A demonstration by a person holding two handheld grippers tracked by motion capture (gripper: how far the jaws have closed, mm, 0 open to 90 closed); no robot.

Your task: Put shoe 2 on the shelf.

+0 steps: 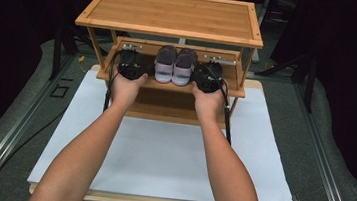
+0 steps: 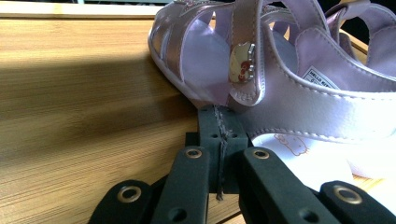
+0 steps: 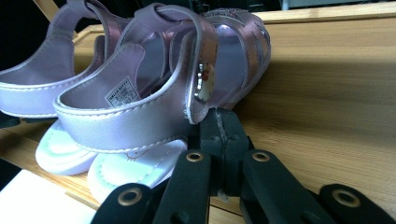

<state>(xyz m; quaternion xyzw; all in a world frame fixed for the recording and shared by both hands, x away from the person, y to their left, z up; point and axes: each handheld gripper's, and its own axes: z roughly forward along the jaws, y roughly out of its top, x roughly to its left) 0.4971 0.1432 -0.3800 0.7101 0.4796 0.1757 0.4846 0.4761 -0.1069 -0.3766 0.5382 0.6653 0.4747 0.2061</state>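
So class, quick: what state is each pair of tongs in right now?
Left tongs: shut, empty, beside the lilac strapped sandal.
Right tongs: shut, empty, beside the other lilac sandal.

left sandal [image 1: 164, 65] | pale lilac, strapped, white insole, small cartoon charm on strap; upright on middle shelf [image 1: 218, 88] of bamboo rack, heel toward person || right sandal [image 1: 184, 67] | same make; upright, just beside the left one, touching or nearly so
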